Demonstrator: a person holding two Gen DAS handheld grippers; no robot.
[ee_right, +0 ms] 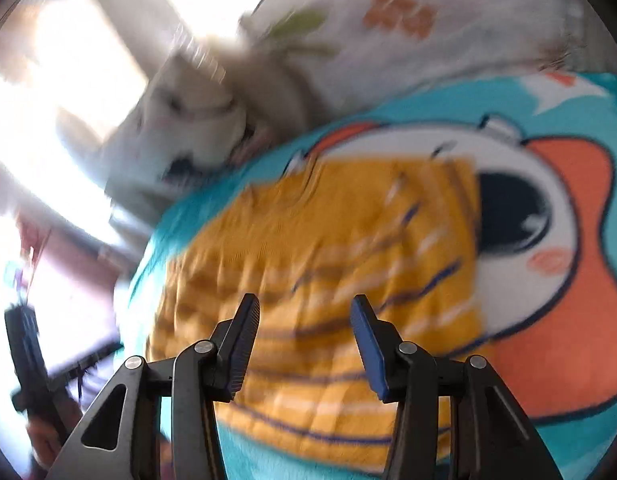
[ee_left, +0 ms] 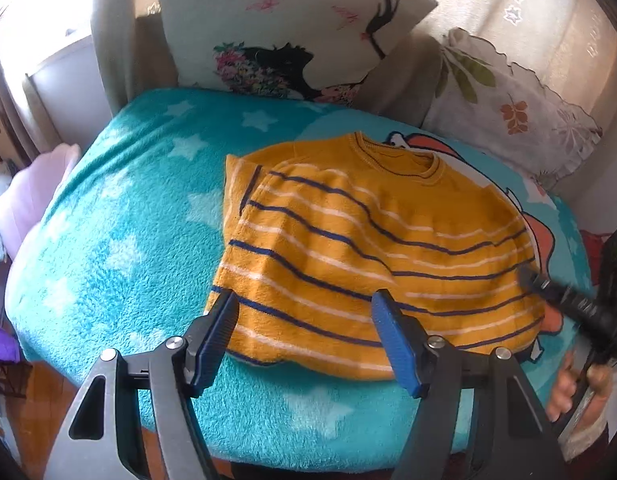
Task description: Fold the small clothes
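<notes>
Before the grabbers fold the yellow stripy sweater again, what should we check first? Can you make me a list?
1. Left gripper jaws open, holding nothing: ok.
2. Right gripper jaws open, holding nothing: ok.
3. Sweater lying on the blue star blanket, not hanging off: ok.
4. One sleeve already folded in over the body: ok on the side seen in the left wrist view; other side cannot tell.
5. Sweater smooth, without wrinkles: not ok, slight ripples show.
6. Right wrist view sharp enough to aim: not ok, blurred.
</notes>
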